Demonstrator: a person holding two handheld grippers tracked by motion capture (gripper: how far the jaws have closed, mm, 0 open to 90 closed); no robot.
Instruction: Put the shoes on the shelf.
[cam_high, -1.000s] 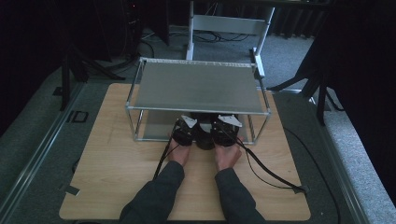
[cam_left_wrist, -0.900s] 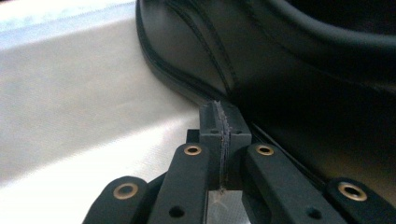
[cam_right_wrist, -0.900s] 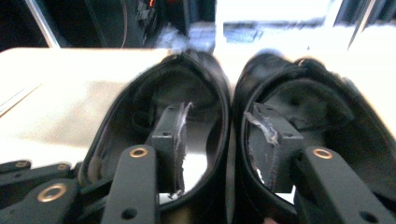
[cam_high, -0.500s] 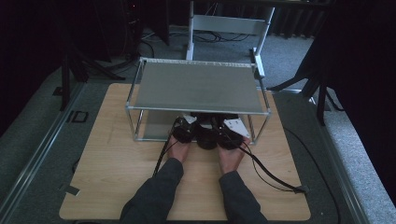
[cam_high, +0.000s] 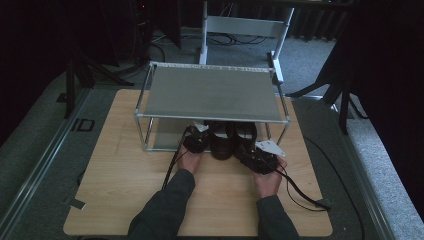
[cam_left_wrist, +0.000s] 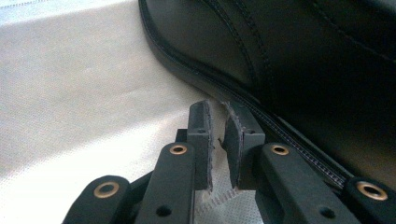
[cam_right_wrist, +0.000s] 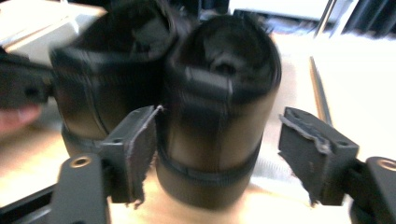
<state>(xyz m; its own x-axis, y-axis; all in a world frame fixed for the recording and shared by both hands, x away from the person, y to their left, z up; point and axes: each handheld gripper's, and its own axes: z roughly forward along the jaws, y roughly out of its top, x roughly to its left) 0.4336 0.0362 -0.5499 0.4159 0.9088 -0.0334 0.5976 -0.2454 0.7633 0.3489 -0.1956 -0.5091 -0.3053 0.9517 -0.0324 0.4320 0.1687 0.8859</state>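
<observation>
High view: a pair of black boots (cam_high: 227, 140) stands side by side on the lower tier of a wire rack (cam_high: 212, 92), heels toward the person, at the near edge of a wooden table (cam_high: 125, 165). Compared with a second ago, both hands have drawn back from under the shelf; the right hand (cam_high: 267, 182) has moved furthest, toward the table's near right. The right gripper (cam_high: 257, 157) has just been opening: in the right gripper view its jaws stand wide apart on either side of the right boot (cam_right_wrist: 217, 116), the pads clear of the leather, so nothing is pinched. The left gripper (cam_left_wrist: 217, 140) has also just been opening, only slightly; in the left gripper view its jaws stand a narrow gap apart with nothing between them, the tips just beside the welt of the left boot (cam_left_wrist: 289, 60) over the pale shelf liner (cam_left_wrist: 84, 102). Judgement: the boots have been set down and released, so placement on the lower tier appears complete and withdrawal is the step in hand. Obstructions: the upper shelf overhangs the boots and limits any upward lift; the rack's front posts flank both hands; the right gripper's cable (cam_high: 300, 190) trails across the table toward the near right edge. A grey frame (cam_high: 245, 27) stands behind the rack, well apart from the work.
</observation>
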